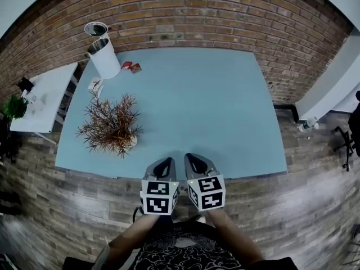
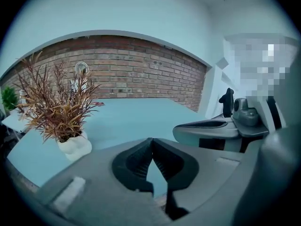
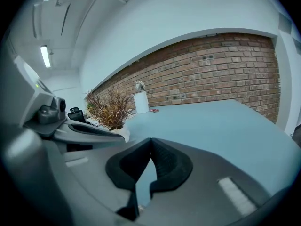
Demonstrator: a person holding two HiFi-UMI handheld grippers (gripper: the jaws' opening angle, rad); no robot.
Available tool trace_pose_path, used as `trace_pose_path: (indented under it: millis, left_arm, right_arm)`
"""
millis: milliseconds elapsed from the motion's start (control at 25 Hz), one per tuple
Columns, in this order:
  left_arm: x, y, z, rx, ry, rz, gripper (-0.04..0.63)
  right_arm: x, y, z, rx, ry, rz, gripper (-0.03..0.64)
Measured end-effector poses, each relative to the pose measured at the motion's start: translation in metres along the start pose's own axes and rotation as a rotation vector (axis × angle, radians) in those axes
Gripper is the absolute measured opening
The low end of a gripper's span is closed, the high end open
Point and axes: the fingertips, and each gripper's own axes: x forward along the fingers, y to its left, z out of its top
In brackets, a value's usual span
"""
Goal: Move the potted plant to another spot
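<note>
Far left, head view: small white side table (image 1: 48, 91) stands beside the big table, with a green plant (image 1: 15, 107) at its left end.

Back-left corner of the blue table (image 1: 225, 111): tall white cylinder (image 1: 104, 58), upright, open top. A second round container (image 1: 96, 30) sits just behind it, against the brick wall (image 1: 185, 13). Cannot tell whether that one rests on the table.

Near the cylinder's base are a small card (image 1: 94, 84) and, to its right, two small red items (image 1: 131, 66), lying flat on the table.

Potted plant (image 1: 111, 125): on the left part of the blue table, toward the near edge, upright. It has rust-brown spiky foliage in a lumpy white pot (image 2: 75, 147). Nothing touches it. It stands well apart from both grippers, to their left.

Left gripper (image 1: 164, 165): at the middle of the table's near edge, pointing out over the tabletop. In the left gripper view the two dark pads meet at their tips, so the claw is closed and nothing is pinched.

Right gripper (image 1: 195, 163): just beside the left one, parallel, not touching it. The right gripper view shows the pads tip to tip, so this claw is also closed and holds nothing. Only bare tabletop lies ahead of it.

The centre and right of the table carry nothing.

Right of the table, on the wooden floor (image 1: 315, 173): a small bottle (image 1: 308, 125) near the white wall, and a black chair (image 1: 350, 136) cut off by the frame edge.
</note>
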Motion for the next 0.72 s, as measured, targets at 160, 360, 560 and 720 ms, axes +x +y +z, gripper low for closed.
trace_pose_path:
  millis: [160, 360, 560, 720]
  left_arm:
    - [-0.001, -0.005, 0.000, -0.004, -0.012, 0.030, -0.006]
    - [-0.004, -0.016, -0.002, -0.009, -0.022, 0.052, -0.006]
    - [-0.005, -0.029, -0.007, -0.002, -0.020, 0.060, -0.006]
    - [-0.007, -0.040, -0.009, 0.001, -0.021, 0.060, -0.006]
  right_arm:
    - [-0.007, -0.002, 0.000, -0.011, -0.002, 0.022, 0.006]
    - [-0.018, -0.006, -0.002, -0.018, -0.005, 0.043, 0.006]
    - [-0.027, -0.010, -0.008, -0.013, -0.007, 0.058, 0.006]
    - [-0.036, -0.015, -0.013, -0.011, -0.004, 0.062, 0.006]
